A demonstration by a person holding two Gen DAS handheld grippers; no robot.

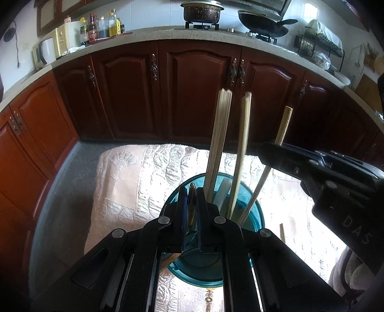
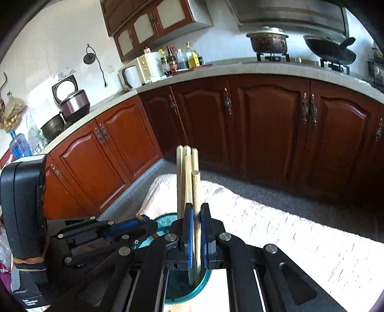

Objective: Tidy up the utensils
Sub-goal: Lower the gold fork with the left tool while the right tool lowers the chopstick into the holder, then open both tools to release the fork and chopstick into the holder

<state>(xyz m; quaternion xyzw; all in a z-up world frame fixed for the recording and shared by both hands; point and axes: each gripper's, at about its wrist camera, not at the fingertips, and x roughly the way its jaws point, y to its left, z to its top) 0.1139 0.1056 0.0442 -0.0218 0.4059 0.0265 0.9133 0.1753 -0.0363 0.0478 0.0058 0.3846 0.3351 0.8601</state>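
A teal utensil holder (image 1: pixel 254 206) stands on a white quilted cloth, right under both grippers. Several pale wooden chopsticks (image 1: pixel 220 144) stand upright in it. My left gripper (image 1: pixel 192 192) is shut on a dark brown patterned utensil handle (image 1: pixel 192 204) over the holder's near rim. My right gripper (image 1: pixel 270 150) comes in from the right, shut on one lighter chopstick (image 1: pixel 285 122) whose lower end reaches into the holder. In the right wrist view that chopstick (image 2: pixel 195 184) sits between the blue pads of the right gripper (image 2: pixel 196 208), above the holder (image 2: pixel 204 280). The left gripper (image 2: pixel 144 219) is at the left.
The quilted cloth (image 1: pixel 144 172) covers the table, with grey floor beyond. Dark red cabinets (image 1: pixel 192 91) run along the back under a counter with bottles, a pot (image 1: pixel 202 10) and a wok. A short wooden stick end (image 1: pixel 282 231) lies right of the holder.
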